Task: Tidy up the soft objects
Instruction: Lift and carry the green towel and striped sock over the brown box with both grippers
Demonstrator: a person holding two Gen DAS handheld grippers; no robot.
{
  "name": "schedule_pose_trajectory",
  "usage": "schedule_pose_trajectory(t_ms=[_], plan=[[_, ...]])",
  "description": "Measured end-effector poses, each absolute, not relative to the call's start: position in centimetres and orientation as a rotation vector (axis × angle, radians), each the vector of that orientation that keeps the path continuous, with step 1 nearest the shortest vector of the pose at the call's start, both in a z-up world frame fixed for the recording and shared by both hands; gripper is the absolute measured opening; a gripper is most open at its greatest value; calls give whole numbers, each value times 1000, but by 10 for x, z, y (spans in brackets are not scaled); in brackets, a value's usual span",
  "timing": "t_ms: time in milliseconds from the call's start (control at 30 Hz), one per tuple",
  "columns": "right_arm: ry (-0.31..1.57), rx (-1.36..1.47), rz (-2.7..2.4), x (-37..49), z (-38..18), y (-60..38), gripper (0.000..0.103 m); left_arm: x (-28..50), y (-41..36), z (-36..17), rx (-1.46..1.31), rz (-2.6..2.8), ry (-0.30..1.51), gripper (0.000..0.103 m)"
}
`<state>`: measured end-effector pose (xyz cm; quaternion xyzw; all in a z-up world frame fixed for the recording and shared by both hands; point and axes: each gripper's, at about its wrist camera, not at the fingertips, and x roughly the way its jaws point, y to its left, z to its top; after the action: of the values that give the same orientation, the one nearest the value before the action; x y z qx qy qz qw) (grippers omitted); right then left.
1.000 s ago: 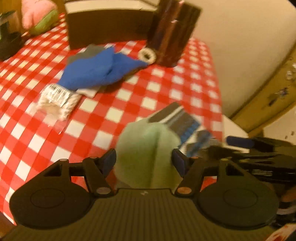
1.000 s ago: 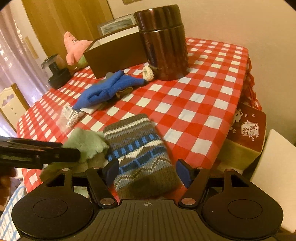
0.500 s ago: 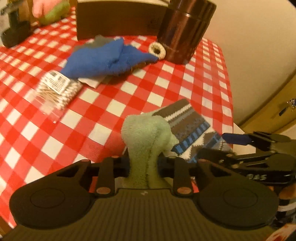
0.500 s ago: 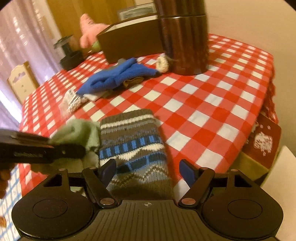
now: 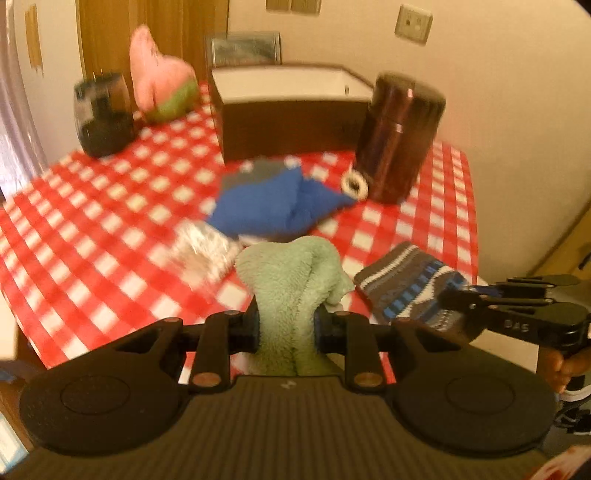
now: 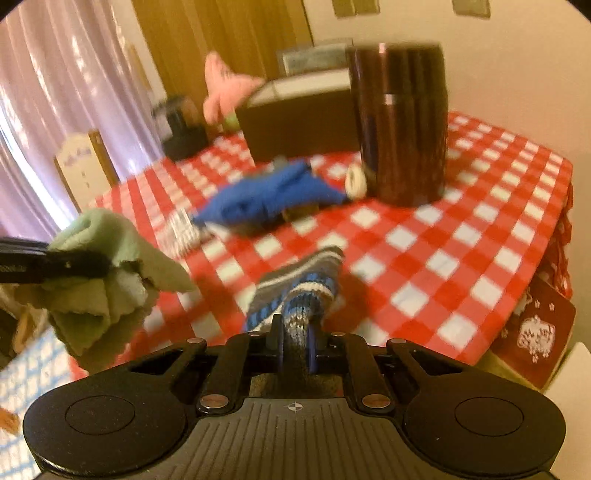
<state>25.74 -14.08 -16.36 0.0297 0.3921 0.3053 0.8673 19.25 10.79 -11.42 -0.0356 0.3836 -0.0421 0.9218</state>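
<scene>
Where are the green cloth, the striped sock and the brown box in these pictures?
green cloth [image 5: 291, 273], left wrist view, on its bunched top.
striped sock [image 6: 295, 291], right wrist view, on its blue stripes.
brown box [image 5: 295, 125], left wrist view, on its front wall.

A small warm-lit room, seen from both my wrist cameras.

I see a cream wall [image 5: 498, 122] behind and to the right of the table, carrying a pale switch or socket plate [image 5: 413, 18] high up. A wooden door or panel [image 6: 221, 48] in amber-brown stands in the far corner, and to its left a sheer lilac curtain [image 6: 55, 110] glows with daylight from a window behind it. Below the curtain I make out the top of a cream-painted chair back [image 6: 83, 166] with wooden edging. The table [image 6: 461, 240] wears a red-and-white checked cloth that hangs over its right edge. The light overall is yellowish, and both views are somewhat blurred.
</scene>
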Motion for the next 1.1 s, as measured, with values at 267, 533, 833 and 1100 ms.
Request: schedule_pose_trajectory(t_ms=[267, 533, 833, 1100], plan=[[700, 143, 652, 281, -100, -123, 12, 237, 125, -58, 2, -154, 660, 23], [628, 213, 546, 330, -62, -87, 12, 321, 143, -23, 63, -268, 584, 23], [559, 210, 416, 394, -44, -49, 12, 417, 167, -9, 54, -327, 577, 23], [522, 190, 330, 470, -41, -23, 12, 499, 184, -7, 45, -312, 595, 23]])
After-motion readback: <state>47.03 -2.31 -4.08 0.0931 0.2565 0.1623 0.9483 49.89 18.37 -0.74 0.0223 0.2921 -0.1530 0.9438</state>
